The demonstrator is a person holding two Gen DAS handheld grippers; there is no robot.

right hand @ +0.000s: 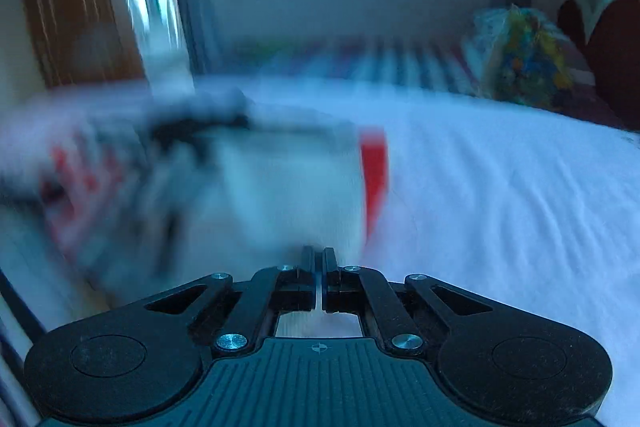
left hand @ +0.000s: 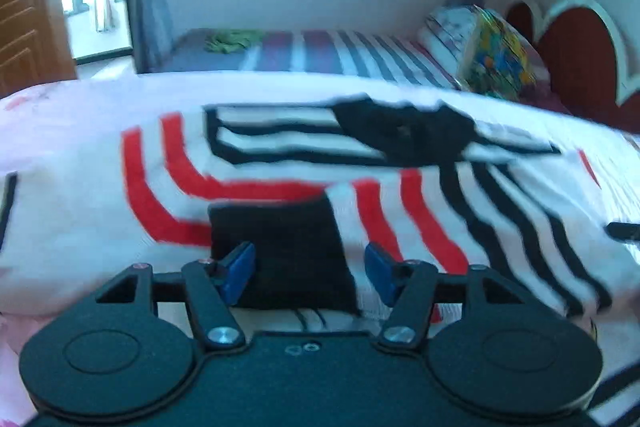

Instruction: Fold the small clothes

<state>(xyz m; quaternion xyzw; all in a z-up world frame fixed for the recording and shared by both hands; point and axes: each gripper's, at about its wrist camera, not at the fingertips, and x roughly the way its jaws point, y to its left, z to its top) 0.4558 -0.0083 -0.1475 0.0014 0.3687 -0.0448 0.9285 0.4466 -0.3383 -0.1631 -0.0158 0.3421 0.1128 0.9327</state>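
Note:
A small white garment with red curved stripes, black stripes and a black collar lies spread on the pink-white bedcover. My left gripper hovers low over its near edge, open. A black cuff-like patch of the garment lies between and beneath the blue pads, which do not press it. In the blurred right wrist view, my right gripper is shut. A white fold of the garment with a red band rises from its tips, so it seems pinched there.
Past the bedcover lies a striped mattress with a green cloth on it. Colourful pillows rest against a red heart-shaped headboard at the right. A wooden door is at the left, a window behind.

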